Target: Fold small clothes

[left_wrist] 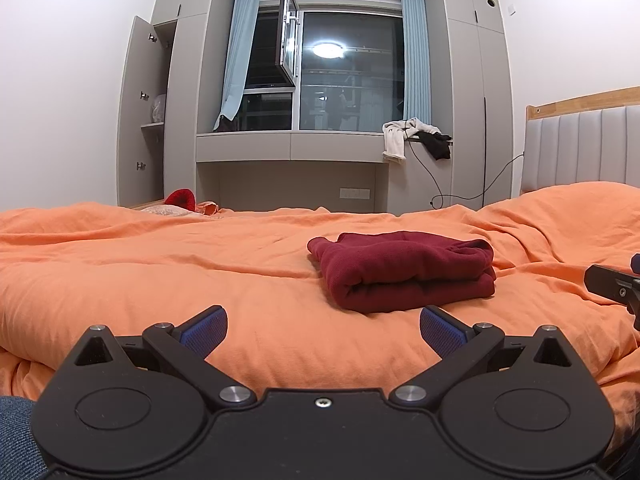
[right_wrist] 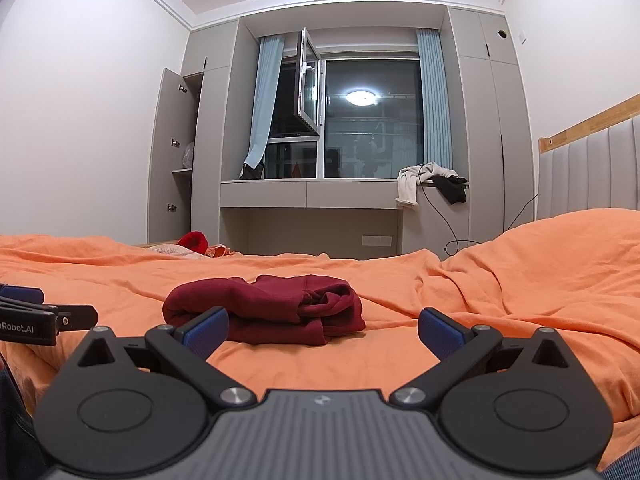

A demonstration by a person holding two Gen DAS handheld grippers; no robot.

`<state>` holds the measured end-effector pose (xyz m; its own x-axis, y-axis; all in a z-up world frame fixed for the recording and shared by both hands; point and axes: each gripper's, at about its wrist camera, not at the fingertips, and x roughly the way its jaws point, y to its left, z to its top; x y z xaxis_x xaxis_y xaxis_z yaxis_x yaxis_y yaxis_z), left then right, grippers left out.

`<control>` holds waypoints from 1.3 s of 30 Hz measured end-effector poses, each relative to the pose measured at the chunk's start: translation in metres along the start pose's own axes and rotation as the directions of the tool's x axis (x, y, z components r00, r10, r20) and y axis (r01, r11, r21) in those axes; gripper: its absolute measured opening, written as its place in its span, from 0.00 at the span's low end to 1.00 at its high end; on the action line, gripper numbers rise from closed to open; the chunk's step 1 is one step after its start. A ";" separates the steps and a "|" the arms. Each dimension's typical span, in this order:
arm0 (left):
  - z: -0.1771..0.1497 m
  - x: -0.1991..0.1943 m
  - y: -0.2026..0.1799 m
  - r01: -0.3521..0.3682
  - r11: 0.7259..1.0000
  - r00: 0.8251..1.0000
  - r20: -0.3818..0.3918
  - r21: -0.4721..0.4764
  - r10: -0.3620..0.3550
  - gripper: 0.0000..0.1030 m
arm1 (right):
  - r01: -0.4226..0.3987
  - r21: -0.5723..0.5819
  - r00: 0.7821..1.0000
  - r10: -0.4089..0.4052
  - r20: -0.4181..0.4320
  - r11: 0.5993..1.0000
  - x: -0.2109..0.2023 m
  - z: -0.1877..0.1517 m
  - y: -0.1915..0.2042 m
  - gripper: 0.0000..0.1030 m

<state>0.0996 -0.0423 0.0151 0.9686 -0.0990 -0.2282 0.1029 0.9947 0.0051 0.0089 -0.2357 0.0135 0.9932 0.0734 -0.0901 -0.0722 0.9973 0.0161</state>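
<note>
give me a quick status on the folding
Left gripper open, empty. Right gripper open, empty. Dark red garment lies folded on the orange bedcover, neither gripper touching it. Nothing in the way.

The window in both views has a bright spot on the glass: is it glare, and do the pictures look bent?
Left wrist view: the spot on the window is a round ceiling lamp mirrored in dark glass; walls and cabinets bow outward, corners go black. Right wrist view: the same reflection, the same fisheye bending; the folded maroon garment stays sharp.
</note>
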 end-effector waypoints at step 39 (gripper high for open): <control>-0.001 0.004 0.001 0.024 0.999 0.999 -0.038 -0.022 -0.024 0.99 | -0.001 -0.007 1.000 0.001 -0.001 1.000 0.000 -0.001 -0.003 1.00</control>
<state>0.1034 -0.0422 0.0135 0.9563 -0.1220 -0.2656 0.1206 0.9925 -0.0216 0.0090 -0.2389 0.0129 0.9931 0.0740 -0.0912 -0.0734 0.9973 0.0096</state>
